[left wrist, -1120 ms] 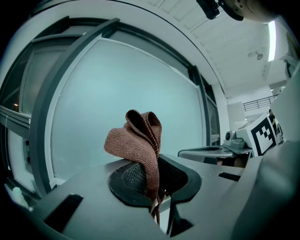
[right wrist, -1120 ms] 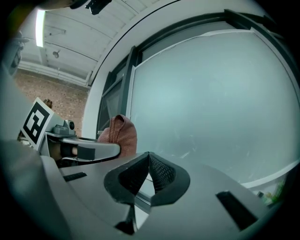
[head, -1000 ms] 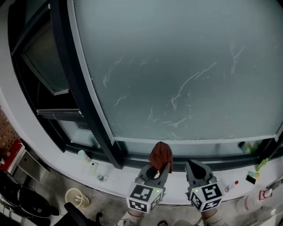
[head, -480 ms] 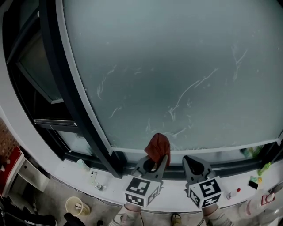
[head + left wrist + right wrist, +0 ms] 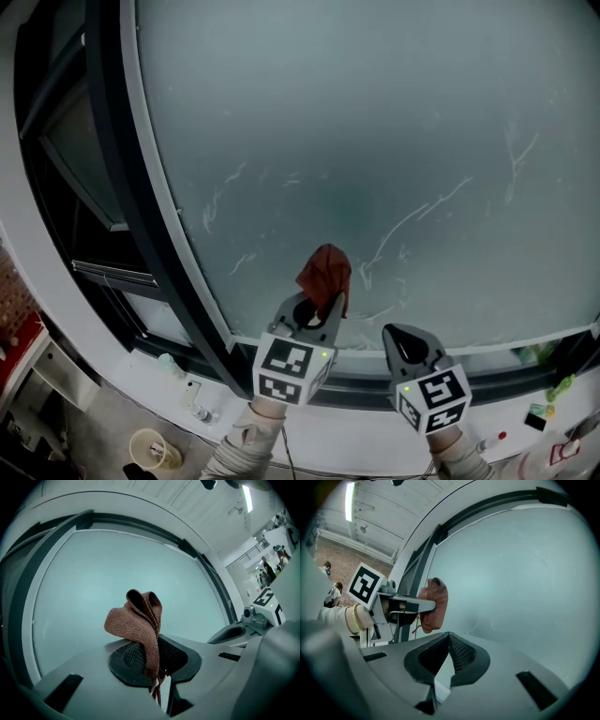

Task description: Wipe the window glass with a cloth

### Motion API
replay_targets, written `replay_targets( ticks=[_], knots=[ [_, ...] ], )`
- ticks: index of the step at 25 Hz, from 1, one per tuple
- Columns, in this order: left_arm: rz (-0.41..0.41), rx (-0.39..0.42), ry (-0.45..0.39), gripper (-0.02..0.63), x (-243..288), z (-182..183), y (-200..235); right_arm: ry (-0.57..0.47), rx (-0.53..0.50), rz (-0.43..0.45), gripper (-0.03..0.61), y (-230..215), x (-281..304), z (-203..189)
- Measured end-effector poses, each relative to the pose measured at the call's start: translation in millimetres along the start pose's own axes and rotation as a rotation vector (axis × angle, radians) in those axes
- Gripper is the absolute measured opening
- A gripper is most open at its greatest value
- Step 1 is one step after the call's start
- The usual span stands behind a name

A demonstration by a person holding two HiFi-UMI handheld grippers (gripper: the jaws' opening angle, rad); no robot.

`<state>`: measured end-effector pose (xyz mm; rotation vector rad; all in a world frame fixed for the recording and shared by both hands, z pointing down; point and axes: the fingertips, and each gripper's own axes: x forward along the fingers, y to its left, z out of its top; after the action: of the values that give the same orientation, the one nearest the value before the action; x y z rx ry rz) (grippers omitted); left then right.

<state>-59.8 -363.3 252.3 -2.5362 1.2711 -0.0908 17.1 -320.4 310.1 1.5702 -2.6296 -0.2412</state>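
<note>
A large frosted window glass (image 5: 375,141) with pale smear marks fills the head view. My left gripper (image 5: 322,314) is shut on a bunched brown cloth (image 5: 324,273), whose top lies against or just short of the lower glass; I cannot tell which. In the left gripper view the cloth (image 5: 138,620) stands up from the shut jaws before the glass (image 5: 93,583). My right gripper (image 5: 403,345) is shut with nothing in it, low and to the right. From the right gripper view the cloth (image 5: 432,604) and left gripper show at left.
A dark window frame (image 5: 141,216) runs down the left of the glass. Below is a white sill (image 5: 141,375) with small bottles (image 5: 167,364). Green and white items (image 5: 553,384) sit at the sill's right end. A bucket (image 5: 155,448) stands on the floor.
My left gripper has lifted the cloth from sill height up to the lower glass. The right gripper stayed low beside it. The head view tilted upward.
</note>
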Motion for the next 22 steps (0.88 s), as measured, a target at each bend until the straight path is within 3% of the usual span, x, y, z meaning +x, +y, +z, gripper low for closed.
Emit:
replay_targets(
  ticks=[9,13,16,19,22],
  knots=[
    [0.161,0.288,-0.026,0.052,51.4,72.9,72.6,-0.016,-0.027,0.033,0.006,-13.8,26.1,12.4],
    [0.268,0.407,-0.032,0.052,70.1,108.3,107.0,-0.008,-0.043,0.044,0.006,-17.1,30.6,10.9],
    [0.363,0.54,-0.018,0.052,85.5,130.4,126.8,-0.003,-0.041,0.044,0.006,-20.0,33.6,8.5],
    [0.43,0.666,0.009,0.052,101.5,141.7,133.6,-0.001,-0.04,0.047,0.006,-21.1,36.3,7.3],
    [0.441,0.717,0.04,0.052,114.8,140.2,131.0,0.002,-0.043,0.052,0.006,-21.1,37.1,6.5]
  ],
)
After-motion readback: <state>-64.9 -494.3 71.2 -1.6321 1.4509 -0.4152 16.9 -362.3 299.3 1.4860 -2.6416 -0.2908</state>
